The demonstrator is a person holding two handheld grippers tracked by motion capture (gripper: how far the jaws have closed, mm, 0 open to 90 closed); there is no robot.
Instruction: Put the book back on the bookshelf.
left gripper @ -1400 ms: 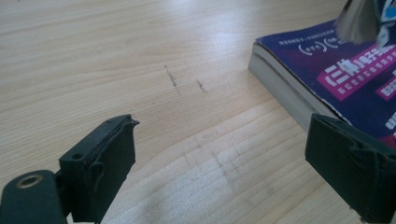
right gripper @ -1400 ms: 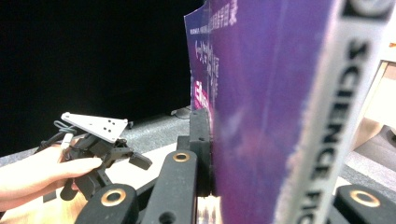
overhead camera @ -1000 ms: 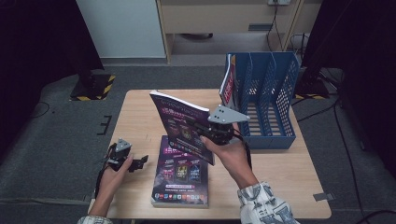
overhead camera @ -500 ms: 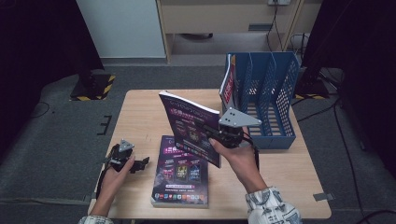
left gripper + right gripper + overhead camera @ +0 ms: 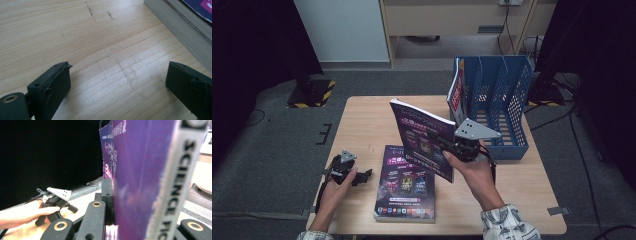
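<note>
Purple magazine [image 5: 422, 140] upright — spine toward the person

Purple paperback book [image 5: 422, 137] held upright and tilted above the desk [image 5: 367, 125], cover facing left, white spine lettered "SCIENCE FICTION", just left of the blue file rack [image 5: 507, 100]

Purple magazine [image 5: 422, 140] with pink lettering and a white spine between the black jaws, matching purple magazine [image 5: 406, 184] on pale wood-grain table [image 5: 362, 120], blue perforated file rack [image 5: 499, 107], red-and-white magazine [image 5: 455, 95] inside it
</note>
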